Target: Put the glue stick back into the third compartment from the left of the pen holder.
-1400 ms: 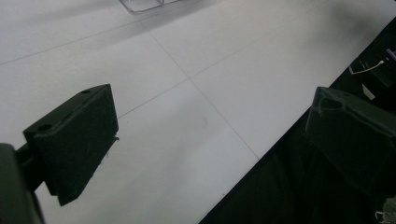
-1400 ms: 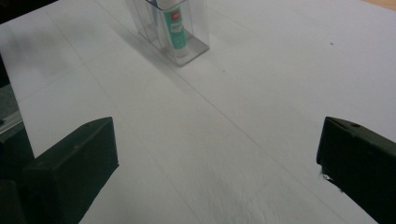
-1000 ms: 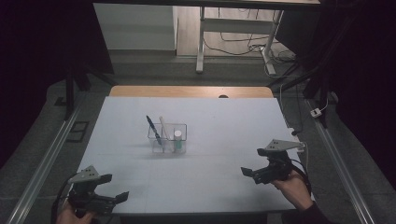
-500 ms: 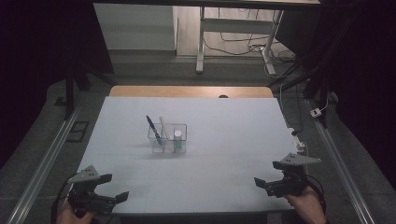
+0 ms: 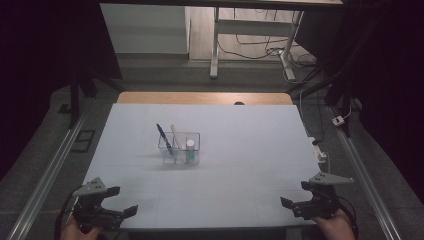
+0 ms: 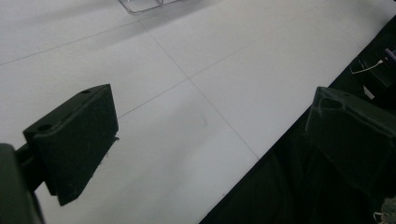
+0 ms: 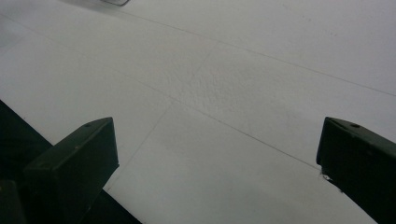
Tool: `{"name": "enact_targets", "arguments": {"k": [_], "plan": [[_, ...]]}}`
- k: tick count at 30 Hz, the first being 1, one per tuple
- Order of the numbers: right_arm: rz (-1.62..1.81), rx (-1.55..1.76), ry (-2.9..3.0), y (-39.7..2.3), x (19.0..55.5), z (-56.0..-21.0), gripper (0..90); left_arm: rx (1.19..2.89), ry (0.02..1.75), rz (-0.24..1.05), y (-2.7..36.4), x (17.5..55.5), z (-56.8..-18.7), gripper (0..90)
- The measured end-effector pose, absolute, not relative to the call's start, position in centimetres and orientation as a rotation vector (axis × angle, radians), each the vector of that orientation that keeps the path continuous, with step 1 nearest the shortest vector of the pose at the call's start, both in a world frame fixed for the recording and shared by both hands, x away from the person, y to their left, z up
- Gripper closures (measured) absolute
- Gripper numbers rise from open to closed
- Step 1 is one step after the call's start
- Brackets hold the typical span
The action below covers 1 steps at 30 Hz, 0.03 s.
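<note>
Table [image 5: 240, 145]: white top, faint seam lines, wooden strip along far edge; takes up most of the high view. Dark surround, grey floor; legs of a second desk [image 5: 216, 45] and loose cables beyond the far edge.

Clear container [image 5: 181, 148]: transparent, compartmented, slightly left of table centre, well apart from both grippers. Nothing stands between it and either gripper. A dark blue pen [image 5: 164, 139] leans up-left out of its left section, a pale stick [image 5: 175, 136] leans beside it, and a white-capped green tube [image 5: 190, 150] stands upright at right.

Left gripper [image 5: 131, 211]: near-left corner, at the table's front edge, jaws spread wide, empty. Its own view has one jaw over the white top, the other past the edge.

Right gripper [image 5: 286, 202]: near-right corner, jaws wide apart, gripping nothing, bare tabletop between them.
</note>
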State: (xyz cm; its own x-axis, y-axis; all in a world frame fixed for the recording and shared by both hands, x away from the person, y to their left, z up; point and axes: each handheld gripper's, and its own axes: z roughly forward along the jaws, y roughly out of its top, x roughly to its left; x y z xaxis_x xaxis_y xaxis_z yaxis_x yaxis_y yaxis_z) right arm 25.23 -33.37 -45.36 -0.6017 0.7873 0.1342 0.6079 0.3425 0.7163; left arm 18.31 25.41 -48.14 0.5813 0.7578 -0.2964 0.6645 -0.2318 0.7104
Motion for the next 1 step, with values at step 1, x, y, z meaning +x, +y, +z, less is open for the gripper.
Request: {"name": "enact_targets", "arguments": {"k": [1], "plan": [[1.104,1.263,2.369,-33.41,25.20,-45.39,0.0,1.963,1.137,0.136,25.35,18.39,-48.14,2.4]]}}
